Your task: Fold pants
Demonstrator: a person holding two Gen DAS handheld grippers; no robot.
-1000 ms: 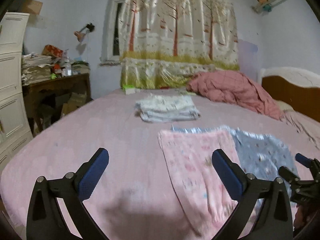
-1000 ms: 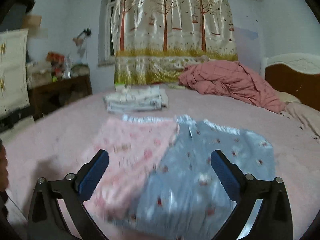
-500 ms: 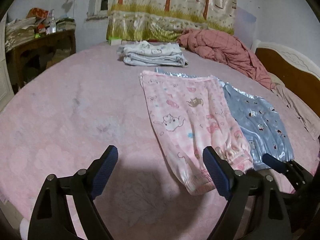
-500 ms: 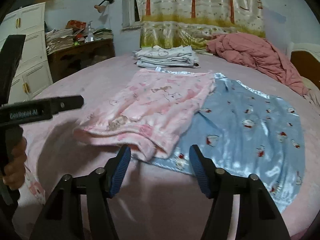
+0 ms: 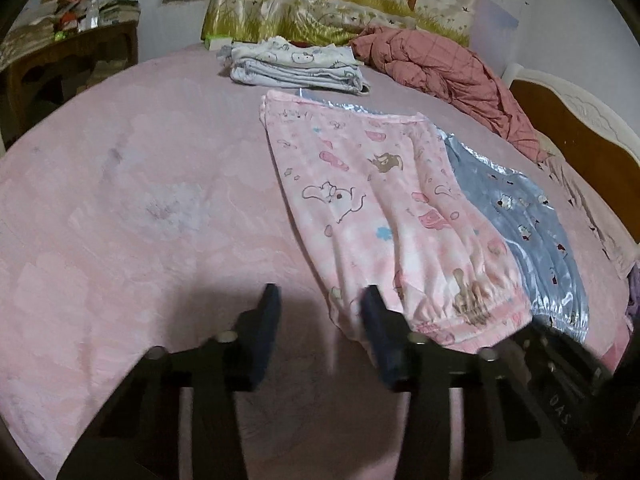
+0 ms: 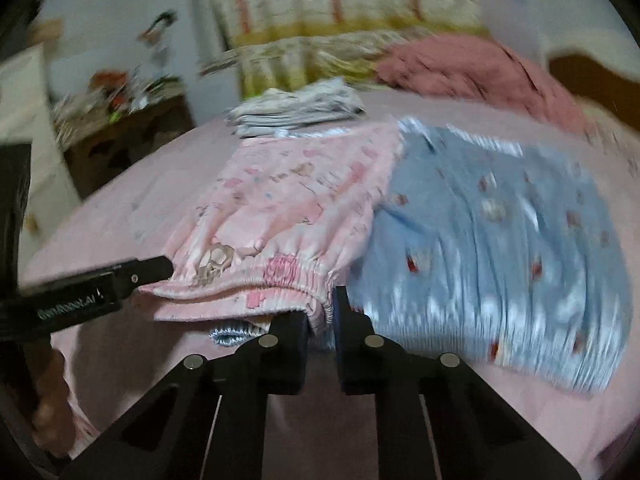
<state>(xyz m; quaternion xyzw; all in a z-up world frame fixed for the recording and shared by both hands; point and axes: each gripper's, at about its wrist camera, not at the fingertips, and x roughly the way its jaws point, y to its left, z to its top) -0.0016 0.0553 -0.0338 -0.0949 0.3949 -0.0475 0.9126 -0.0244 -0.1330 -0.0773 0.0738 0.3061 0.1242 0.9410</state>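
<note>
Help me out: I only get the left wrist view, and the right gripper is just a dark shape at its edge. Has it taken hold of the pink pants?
Observer: Yes. In the right wrist view the right gripper has just been closing, and it now pinches the right end of the cuff of the pink pants.
Operator: Is anything else caught in there?
Observer: I cannot tell. A blue-and-white frilled edge peeks out from under the pink cuff, just left of the jaws.
Operator: How does my left gripper look from that side?
Observer: One finger of the left gripper sits right at the cuff's left end. Its jaws have just been closing, with the cuff corner between them, but it is not clamped.
</note>
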